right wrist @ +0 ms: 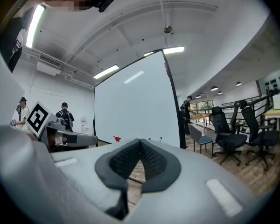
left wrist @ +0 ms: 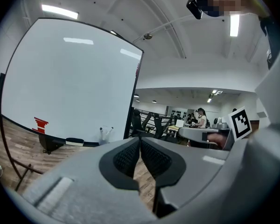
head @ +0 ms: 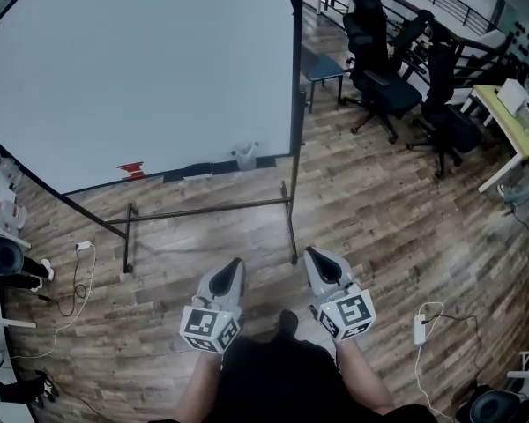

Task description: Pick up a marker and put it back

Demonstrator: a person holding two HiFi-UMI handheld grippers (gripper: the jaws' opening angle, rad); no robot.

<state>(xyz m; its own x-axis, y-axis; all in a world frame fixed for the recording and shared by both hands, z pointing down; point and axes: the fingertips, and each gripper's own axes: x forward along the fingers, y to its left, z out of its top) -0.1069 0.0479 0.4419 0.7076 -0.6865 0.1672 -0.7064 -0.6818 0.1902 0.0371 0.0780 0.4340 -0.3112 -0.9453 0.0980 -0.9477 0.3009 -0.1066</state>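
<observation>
facing the whiteboard (head: 141, 69), left gripper (head: 236, 263) and right gripper (head: 310, 253) both closed (empty, jaws together)

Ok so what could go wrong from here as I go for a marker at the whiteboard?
The stand's low crossbar sits between you and the whiteboard; you could trip on it. Both the left tool and right tool are shut and empty, so reaching in like that might knock over the clear cup, which seems to hold the markers. A loose cable lies on the floor to the left.
</observation>
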